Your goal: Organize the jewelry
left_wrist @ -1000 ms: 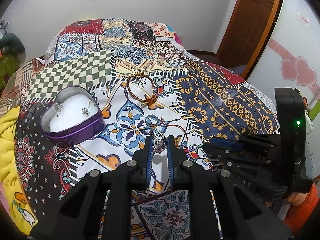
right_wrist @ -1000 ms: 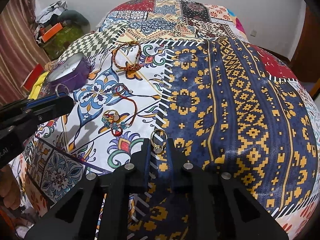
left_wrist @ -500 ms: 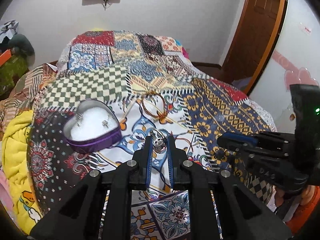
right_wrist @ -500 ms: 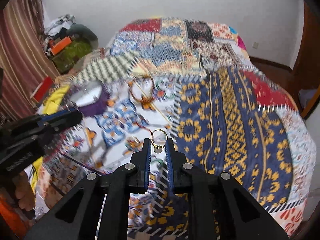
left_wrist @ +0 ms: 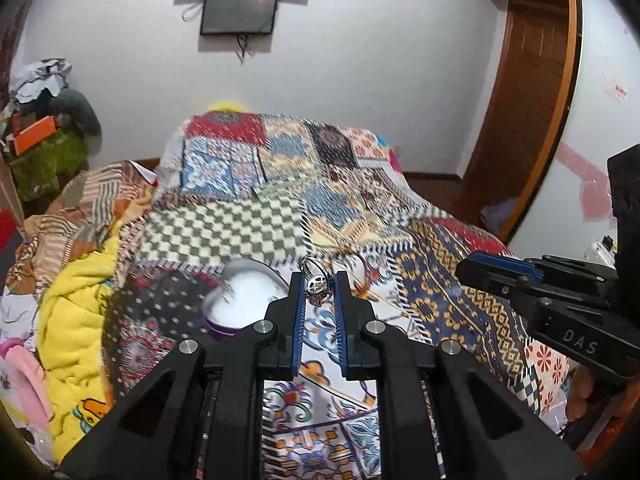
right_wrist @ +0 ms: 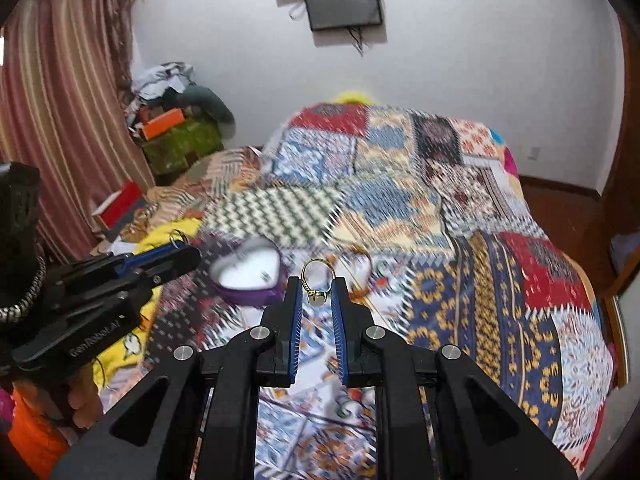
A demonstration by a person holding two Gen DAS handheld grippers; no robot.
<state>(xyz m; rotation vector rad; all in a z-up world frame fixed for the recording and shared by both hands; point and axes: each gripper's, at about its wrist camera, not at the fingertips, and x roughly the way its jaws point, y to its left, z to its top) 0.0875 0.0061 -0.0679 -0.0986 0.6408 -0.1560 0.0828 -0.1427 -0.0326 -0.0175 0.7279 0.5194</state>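
Two grippers are each pinching a ring above the bed. The left gripper [left_wrist: 318,286] is clamping a silver ring [left_wrist: 316,282] between its blue pads, the ornate head sitting between the fingertips and the band sticking up past them. The right gripper [right_wrist: 316,296] is gripping a gold ring [right_wrist: 317,280] the same way, its pale stone lying between the pads and the hoop standing above. Both rings are hanging in the air, clear of the quilt [left_wrist: 440,280]. A heart-shaped purple tin [right_wrist: 250,276] with white lining is sitting open on the quilt, beyond and left of both grippers, with small pieces lying in it, too blurred to name. A bracelet [right_wrist: 362,256] is lying just right of the tin.
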